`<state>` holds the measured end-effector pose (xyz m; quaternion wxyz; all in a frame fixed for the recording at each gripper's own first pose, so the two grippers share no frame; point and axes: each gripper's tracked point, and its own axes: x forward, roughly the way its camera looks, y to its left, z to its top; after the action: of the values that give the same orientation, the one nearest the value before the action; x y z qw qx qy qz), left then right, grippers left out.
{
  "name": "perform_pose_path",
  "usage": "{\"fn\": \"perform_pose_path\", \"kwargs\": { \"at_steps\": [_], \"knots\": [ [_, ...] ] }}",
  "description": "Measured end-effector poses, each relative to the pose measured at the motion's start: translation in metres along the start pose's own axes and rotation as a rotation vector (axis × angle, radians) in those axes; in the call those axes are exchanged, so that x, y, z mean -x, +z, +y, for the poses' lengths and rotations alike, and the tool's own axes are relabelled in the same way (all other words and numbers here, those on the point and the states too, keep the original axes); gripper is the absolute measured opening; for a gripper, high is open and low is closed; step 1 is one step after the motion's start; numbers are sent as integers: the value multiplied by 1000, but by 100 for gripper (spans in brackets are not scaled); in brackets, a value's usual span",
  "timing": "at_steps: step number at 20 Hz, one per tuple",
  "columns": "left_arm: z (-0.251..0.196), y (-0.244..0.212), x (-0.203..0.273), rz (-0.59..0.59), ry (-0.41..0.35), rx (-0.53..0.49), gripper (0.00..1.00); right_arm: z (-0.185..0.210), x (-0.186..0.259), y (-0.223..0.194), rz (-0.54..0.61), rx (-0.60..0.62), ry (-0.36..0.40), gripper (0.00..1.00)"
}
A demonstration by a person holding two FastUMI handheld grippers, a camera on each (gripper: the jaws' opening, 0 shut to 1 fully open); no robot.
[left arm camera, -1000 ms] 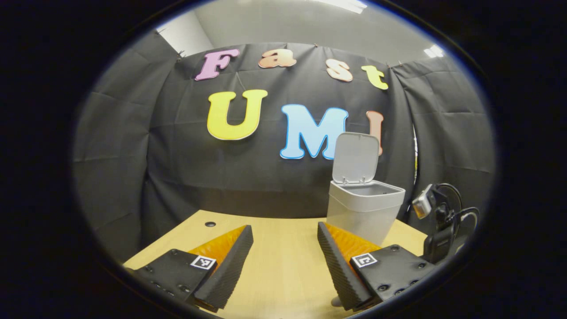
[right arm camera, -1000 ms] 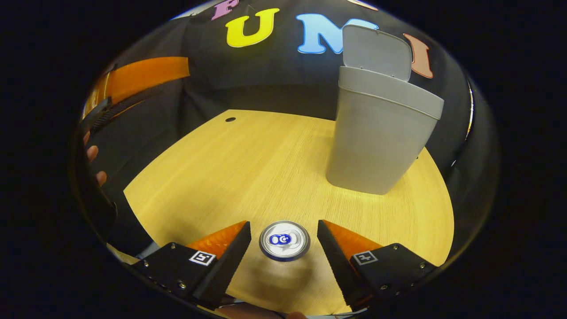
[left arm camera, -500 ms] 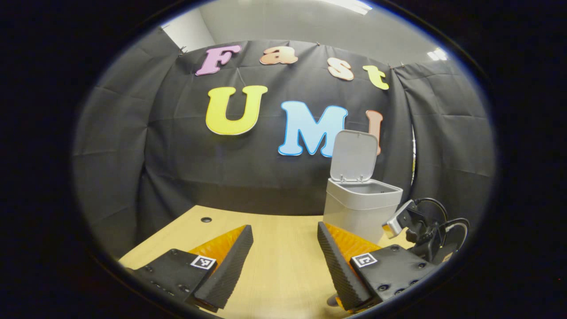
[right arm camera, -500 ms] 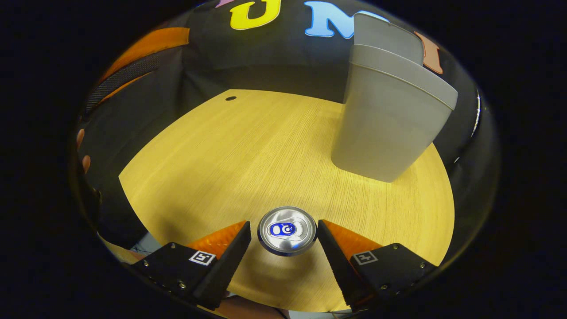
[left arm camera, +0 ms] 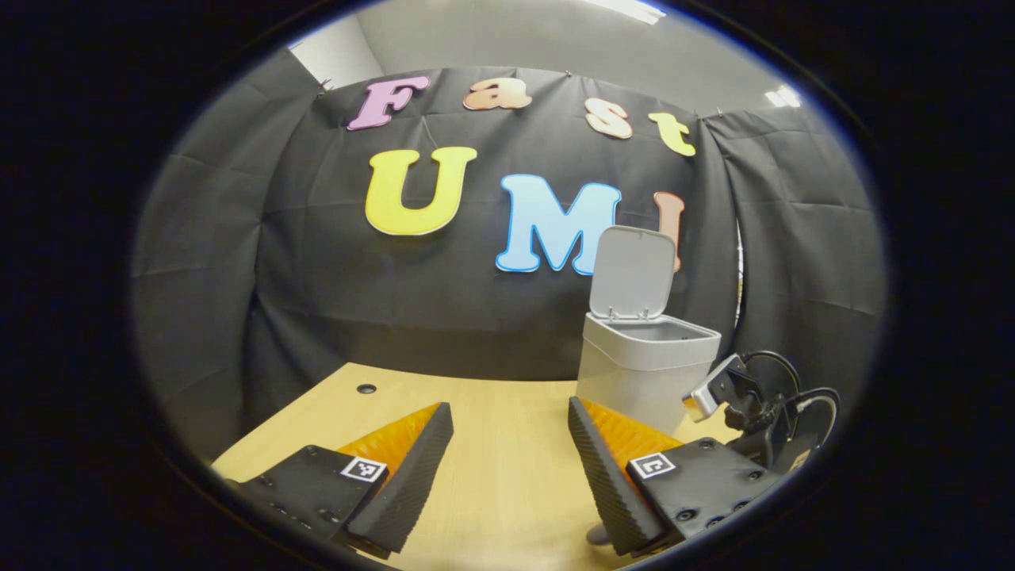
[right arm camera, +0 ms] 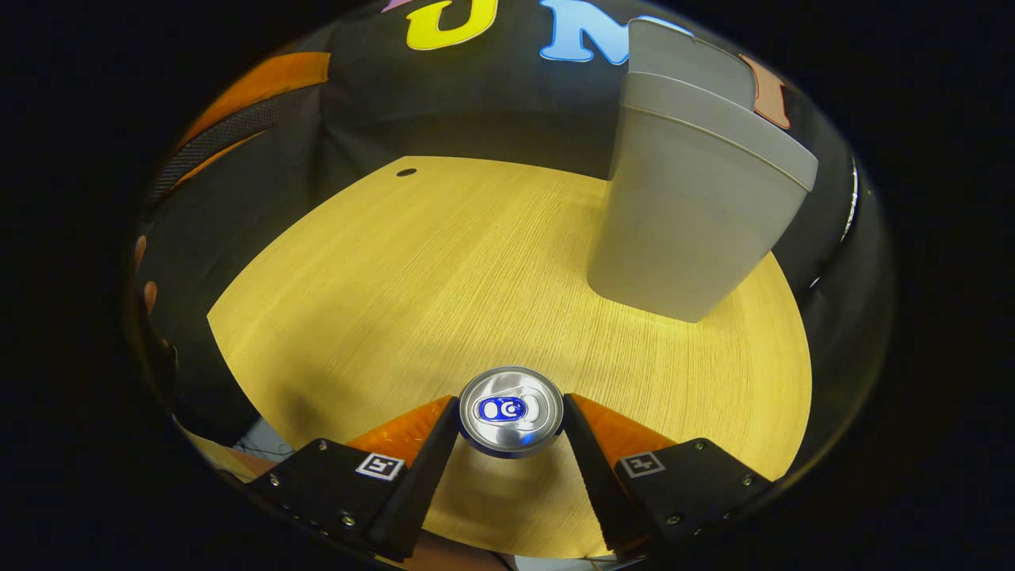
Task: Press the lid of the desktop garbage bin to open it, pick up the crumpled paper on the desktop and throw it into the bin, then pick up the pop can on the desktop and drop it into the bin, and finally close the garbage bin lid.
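While gripped, round metal can [right arm camera: 511,410] (shiny), claw [right arm camera: 511,420].

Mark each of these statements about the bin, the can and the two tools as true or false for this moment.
1. The bin's lid stands open. True.
2. The pop can lies on its side. False: it stands upright on the desktop, its top facing the camera.
3. The right tool has a finger on each side of the can. True.
4. The left tool grips crumpled paper. False: its fingers are apart with nothing between them.
5. The can is already inside the garbage bin. False: it is on the desktop, apart from the bin.
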<state>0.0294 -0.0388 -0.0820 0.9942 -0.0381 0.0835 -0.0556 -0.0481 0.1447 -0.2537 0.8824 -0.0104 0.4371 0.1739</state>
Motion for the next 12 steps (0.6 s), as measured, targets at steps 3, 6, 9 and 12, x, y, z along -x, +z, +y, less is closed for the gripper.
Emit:
{"fn": "perform_pose_path", "kwargs": {
  "at_steps": [3,6,9,12],
  "knots": [
    [-3,-1,-1,2,-6,-2,95,-3,3,4,-22,-29,2,83],
    [-4,-3,-4,4,-6,-2,95,-3,9,14,-74,-69,23,83],
    [-6,-5,-5,11,-8,3,95,-4,19,26,-131,-91,38,83],
    [-9,-6,-6,17,-14,1,95,-8,31,43,-204,-103,46,83]
  ]
}}
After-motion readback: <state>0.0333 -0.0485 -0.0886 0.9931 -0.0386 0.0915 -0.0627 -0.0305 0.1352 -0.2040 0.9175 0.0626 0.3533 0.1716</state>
